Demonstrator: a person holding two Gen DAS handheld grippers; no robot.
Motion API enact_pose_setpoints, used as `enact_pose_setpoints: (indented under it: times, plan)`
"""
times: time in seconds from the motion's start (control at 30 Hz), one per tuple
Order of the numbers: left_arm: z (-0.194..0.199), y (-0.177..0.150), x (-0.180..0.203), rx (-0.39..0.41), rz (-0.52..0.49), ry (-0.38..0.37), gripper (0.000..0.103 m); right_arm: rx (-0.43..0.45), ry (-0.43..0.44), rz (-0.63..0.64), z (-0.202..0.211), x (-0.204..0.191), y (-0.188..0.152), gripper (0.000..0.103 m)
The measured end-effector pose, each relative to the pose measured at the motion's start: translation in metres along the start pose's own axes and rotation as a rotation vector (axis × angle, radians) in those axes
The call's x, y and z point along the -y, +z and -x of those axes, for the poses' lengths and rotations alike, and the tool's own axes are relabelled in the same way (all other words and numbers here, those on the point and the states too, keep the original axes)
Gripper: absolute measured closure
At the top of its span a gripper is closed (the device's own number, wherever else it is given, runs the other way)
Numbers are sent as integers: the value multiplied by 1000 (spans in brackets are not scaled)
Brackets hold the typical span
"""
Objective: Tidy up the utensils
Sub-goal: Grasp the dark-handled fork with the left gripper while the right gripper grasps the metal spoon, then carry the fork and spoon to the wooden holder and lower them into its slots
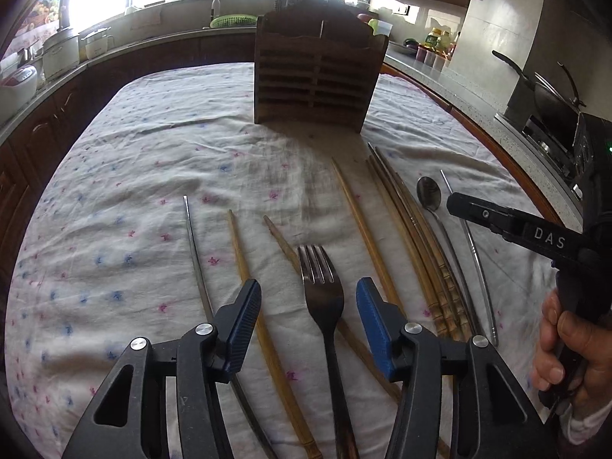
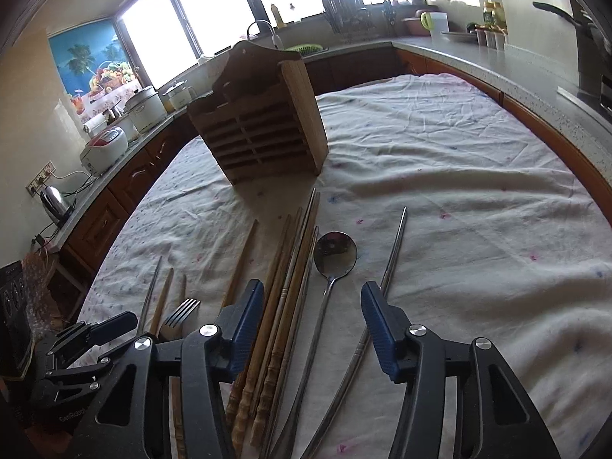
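A slatted wooden utensil holder (image 1: 317, 76) (image 2: 264, 134) stands upright on the white flowered tablecloth (image 1: 153, 153). In front of it lie a fork (image 1: 321, 287), a spoon (image 2: 335, 252), a bundle of wooden chopsticks (image 2: 287, 267) and some loose wooden and metal chopsticks (image 1: 195, 244). My left gripper (image 1: 308, 319) hangs low over the fork. The fork's neck lies between its blue pads (image 1: 244, 317), which do not touch it. My right gripper (image 2: 313, 325) straddles the spoon's handle, and its pads stand apart from it. A metal chopstick (image 2: 394, 252) lies just right of the spoon.
A dark counter (image 2: 459, 57) runs around the table, with rice cookers (image 2: 143, 107) and a kettle (image 2: 55, 201) on the left. A stove with a pan (image 1: 550, 91) is on the right. A hand (image 1: 566, 344) holds the right gripper's handle.
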State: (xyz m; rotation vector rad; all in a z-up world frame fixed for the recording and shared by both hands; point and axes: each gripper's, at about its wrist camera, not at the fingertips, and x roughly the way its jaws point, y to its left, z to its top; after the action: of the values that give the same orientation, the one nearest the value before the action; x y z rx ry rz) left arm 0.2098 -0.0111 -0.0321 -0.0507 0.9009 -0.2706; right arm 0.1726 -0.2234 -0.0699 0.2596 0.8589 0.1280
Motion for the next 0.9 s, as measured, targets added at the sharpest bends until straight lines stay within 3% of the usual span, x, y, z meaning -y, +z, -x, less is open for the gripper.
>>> enact_pose_setpoints:
  times: [0.17, 0.27, 0.37, 0.47, 0.5, 0.9]
  plan:
    - [-20, 6, 2, -49, 0, -17, 68, -52, -14, 5, -25, 4, 9, 61]
    - [-25, 8, 3, -45, -8, -17, 69, -74, -33, 16, -36, 5, 14, 61]
    - [-24, 6, 1, -44, 4, -43, 79, -72, -53, 45, -44, 5, 18, 64]
    - [-22, 5, -4, -39, 24, -63, 80, -75, -47, 43, -47, 7, 20, 98]
    - [-20, 5, -6, -34, 32, -71, 80, -75, -24, 31, -46, 9, 20, 103]
    - [47, 3, -15, 126, 62, -94, 81, 54, 2, 59, 12, -3, 21, 103]
